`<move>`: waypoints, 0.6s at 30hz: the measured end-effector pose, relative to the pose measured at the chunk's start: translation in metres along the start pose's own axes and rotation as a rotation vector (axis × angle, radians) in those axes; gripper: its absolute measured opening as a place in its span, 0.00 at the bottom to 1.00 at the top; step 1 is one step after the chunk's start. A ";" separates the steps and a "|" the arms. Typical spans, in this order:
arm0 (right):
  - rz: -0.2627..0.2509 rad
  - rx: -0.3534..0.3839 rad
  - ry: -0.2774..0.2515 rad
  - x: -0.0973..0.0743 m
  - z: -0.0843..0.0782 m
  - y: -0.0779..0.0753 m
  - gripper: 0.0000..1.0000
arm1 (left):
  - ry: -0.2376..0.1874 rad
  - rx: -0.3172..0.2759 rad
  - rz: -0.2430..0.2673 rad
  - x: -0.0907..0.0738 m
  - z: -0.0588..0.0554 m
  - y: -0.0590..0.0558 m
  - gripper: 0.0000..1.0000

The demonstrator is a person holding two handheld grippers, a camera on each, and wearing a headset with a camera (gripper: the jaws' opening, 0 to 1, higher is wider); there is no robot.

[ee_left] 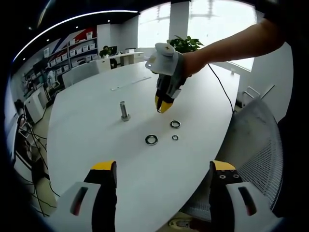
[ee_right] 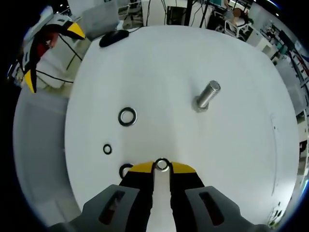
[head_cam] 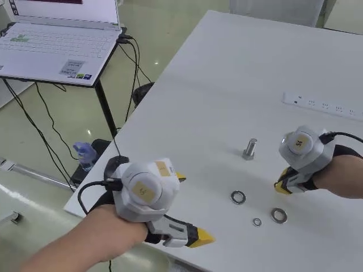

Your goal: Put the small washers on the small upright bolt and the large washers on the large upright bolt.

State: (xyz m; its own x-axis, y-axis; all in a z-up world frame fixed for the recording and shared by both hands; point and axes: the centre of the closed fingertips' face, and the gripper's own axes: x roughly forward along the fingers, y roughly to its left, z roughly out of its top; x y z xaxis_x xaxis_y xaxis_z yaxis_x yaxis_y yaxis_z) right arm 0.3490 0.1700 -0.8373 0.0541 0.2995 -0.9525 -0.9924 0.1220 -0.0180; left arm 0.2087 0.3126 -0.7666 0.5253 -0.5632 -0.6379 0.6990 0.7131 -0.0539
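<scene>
One silver bolt (head_cam: 249,148) stands upright on the white table (head_cam: 227,85). Near it lie a large washer (head_cam: 238,197), a small washer (head_cam: 257,222) and another large washer (head_cam: 278,215). My right gripper (head_cam: 282,187) hovers just right of them, shut on a small washer (ee_right: 162,165) pinched between its yellow tips. In the right gripper view the bolt (ee_right: 207,95) is ahead and to the right, and one large washer (ee_right: 125,170) is partly hidden by a jaw. My left gripper (head_cam: 191,207) is open and holds nothing, low at the table's near edge (ee_left: 163,169), facing the bolt (ee_left: 124,111).
A white power strip (head_cam: 323,105) lies at the far right of the table. A laptop (head_cam: 57,45) sits on a stand to the left, with cables hanging and a spray bottle (head_cam: 85,153) on the floor. A mesh chair (ee_left: 260,145) stands by the table's edge.
</scene>
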 end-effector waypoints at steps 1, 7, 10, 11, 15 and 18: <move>0.003 0.010 -0.003 -0.002 -0.002 0.001 0.12 | 0.000 0.000 0.000 0.001 0.000 0.000 0.79; -0.005 0.034 -0.007 -0.016 -0.023 0.002 0.12 | 0.006 0.000 -0.003 0.008 0.002 0.001 0.79; -0.011 0.050 -0.008 -0.023 -0.034 0.001 0.12 | 0.003 0.001 -0.004 0.012 0.005 0.002 0.80; -0.012 0.055 -0.009 -0.025 -0.037 0.001 0.12 | 0.002 0.001 -0.003 0.013 0.006 0.002 0.80; -0.023 0.079 -0.010 -0.031 -0.050 -0.001 0.12 | -0.001 -0.003 -0.004 0.018 0.010 0.002 0.81; -0.030 0.092 -0.007 -0.034 -0.059 -0.002 0.12 | 0.004 0.004 -0.007 0.023 0.013 0.000 0.82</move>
State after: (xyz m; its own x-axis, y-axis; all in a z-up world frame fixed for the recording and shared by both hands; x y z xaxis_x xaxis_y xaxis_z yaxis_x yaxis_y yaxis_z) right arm 0.3431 0.1037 -0.8226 0.0850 0.3006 -0.9500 -0.9760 0.2169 -0.0186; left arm 0.2274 0.2945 -0.7715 0.5185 -0.5666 -0.6404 0.7045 0.7075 -0.0556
